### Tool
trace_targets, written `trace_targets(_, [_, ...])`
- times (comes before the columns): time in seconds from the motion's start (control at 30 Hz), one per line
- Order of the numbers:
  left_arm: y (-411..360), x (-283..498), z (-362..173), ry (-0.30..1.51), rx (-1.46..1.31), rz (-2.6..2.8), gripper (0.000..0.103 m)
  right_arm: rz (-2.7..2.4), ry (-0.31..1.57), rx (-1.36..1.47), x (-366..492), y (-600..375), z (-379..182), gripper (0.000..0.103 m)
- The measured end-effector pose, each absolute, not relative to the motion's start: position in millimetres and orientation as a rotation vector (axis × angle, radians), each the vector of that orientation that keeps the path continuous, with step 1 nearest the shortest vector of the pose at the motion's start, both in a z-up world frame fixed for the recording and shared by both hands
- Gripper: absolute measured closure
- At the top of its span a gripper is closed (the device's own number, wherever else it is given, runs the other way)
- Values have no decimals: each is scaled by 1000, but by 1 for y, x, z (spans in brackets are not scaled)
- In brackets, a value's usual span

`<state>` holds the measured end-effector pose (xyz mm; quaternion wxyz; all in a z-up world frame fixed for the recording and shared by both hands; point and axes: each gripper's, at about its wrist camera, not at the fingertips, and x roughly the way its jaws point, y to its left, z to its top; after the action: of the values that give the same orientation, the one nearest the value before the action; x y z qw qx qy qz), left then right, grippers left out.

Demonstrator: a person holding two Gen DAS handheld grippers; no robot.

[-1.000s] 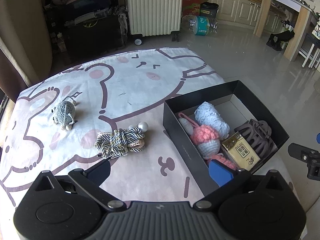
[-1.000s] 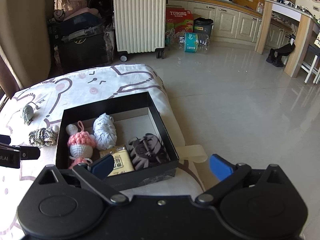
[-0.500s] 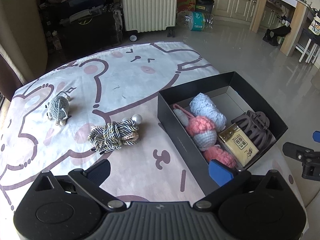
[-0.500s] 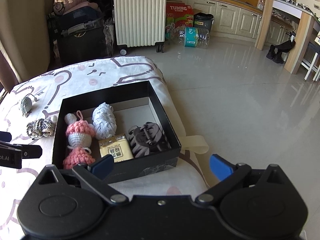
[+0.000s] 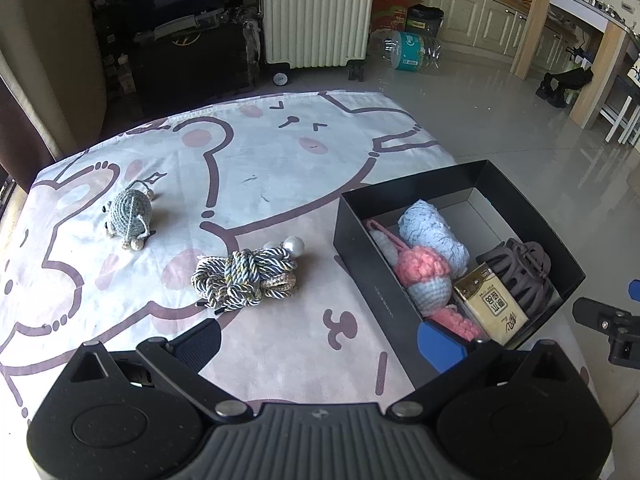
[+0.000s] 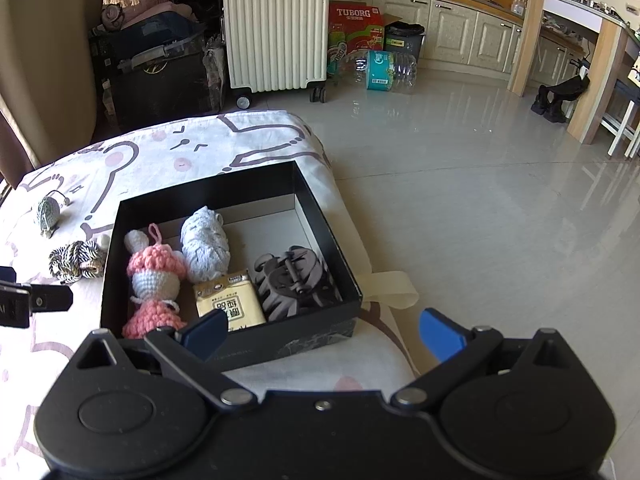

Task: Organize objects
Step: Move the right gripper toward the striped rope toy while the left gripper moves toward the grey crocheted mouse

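Note:
A black open box [image 5: 372,280] [image 6: 256,192] sits on a cartoon-print cloth [image 5: 260,160]. It holds a pink and white crochet doll [image 6: 154,276], a pale blue yarn bundle [image 6: 206,244], a yellow packet [image 6: 230,306] and a dark hair claw [image 6: 296,280]. A knotted rope bundle with pearls [image 5: 244,276] [image 6: 76,260] and a grey crochet mouse [image 5: 130,214] [image 6: 48,212] lie on the cloth left of the box. My left gripper [image 5: 320,340] is open and empty, low in front of the rope. My right gripper [image 6: 324,332] is open and empty over the box's near wall.
The cloth's right edge drops to a glossy tiled floor [image 6: 480,200]. Beyond the far edge stand a white suitcase [image 6: 276,28], dark bags [image 6: 160,68], a plastic bottle [image 6: 384,70] and kitchen cabinets [image 6: 452,36]. A cream strap [image 6: 390,286] hangs off by the box.
Both grippers have drawn back and risen slightly, so the box and the toys sit a little farther away in view. Nothing on the cloth has moved. Both stay open.

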<state>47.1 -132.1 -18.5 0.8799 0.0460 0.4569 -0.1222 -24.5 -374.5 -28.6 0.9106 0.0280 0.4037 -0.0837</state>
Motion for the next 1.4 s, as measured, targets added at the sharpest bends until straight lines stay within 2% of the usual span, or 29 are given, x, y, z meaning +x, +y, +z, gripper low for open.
trace_targets(0.43, [-81, 66, -22, 931, 66, -131, 0, -94, 779, 13, 8, -351, -16, 0])
trace_targets(1.03, [-4, 85, -5, 852, -7, -4, 2, 159, 709, -142, 54, -253, 3, 0])
trace_targets(1.2, [16, 99, -12, 833, -2, 19, 11, 247, 703, -185, 64, -238, 2, 0])
trace_targets(1.4, [27, 126, -25, 811, 27, 19, 18, 406, 660, -270, 81, -222, -1, 0])
